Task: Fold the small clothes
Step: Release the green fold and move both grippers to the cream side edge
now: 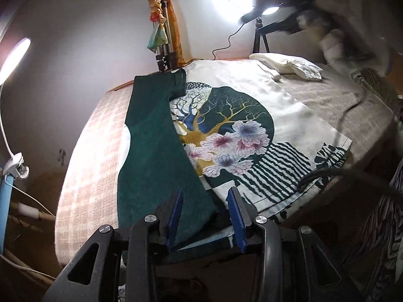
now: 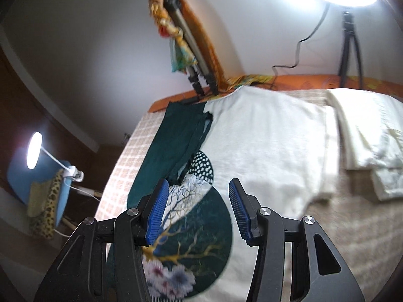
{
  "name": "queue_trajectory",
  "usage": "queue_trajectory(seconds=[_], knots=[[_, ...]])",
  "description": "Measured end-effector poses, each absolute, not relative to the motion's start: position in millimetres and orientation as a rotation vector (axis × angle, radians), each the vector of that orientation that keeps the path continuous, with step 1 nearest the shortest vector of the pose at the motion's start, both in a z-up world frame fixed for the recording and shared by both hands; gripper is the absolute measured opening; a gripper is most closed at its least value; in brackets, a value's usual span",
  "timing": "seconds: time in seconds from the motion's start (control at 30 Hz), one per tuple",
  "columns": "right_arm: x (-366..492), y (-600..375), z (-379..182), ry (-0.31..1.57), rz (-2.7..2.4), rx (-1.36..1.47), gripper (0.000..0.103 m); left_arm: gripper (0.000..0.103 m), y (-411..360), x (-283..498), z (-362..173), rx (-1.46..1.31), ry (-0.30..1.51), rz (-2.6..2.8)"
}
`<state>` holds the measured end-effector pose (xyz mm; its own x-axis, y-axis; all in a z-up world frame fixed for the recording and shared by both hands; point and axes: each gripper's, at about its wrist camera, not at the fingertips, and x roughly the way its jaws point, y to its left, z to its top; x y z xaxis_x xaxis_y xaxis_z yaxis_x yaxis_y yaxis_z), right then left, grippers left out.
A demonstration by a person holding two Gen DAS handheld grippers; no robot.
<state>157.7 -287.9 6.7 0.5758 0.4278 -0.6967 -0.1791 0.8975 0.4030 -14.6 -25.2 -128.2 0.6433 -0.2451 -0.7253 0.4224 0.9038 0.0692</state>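
Note:
A white shirt [image 1: 284, 105] with a green circle, tree and flower print lies flat on the bed; it also shows in the right wrist view [image 2: 264, 136]. Its dark green side [image 1: 151, 146] is folded over onto the print, also in the right wrist view [image 2: 166, 156]. My left gripper [image 1: 205, 216] is open at the shirt's near hem, over the corner of the green fold. My right gripper [image 2: 196, 211] is open and empty, hovering above the print, and appears blurred at the top right of the left wrist view [image 1: 327, 5].
The bed has a checked cover [image 1: 85, 166] on the left and a grey blanket [image 1: 335, 100] on the right. Folded white cloth [image 2: 365, 136] lies at the back right. A tripod [image 2: 191, 50] leans at the headboard. Lamps [image 1: 15, 55] stand left and behind.

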Motion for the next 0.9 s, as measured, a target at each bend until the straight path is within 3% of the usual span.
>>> queue_trajectory(seconds=[0.37,0.67,0.9], knots=[[27.0,-407.9,50.3,0.728,0.218,0.338,0.049,0.037,-62.9,-7.2,-105.3,0.174,0.750,-0.441],[-14.6,-444.4,0.9,0.776,0.120,0.312,0.049,0.038,-149.4,-9.5,-98.8,0.181,0.713,-0.581],[5.3,-432.1,-36.8,0.853,0.096,0.242,0.049,0.043,-203.7,-19.5,-117.4,0.224,0.722,-0.679]])
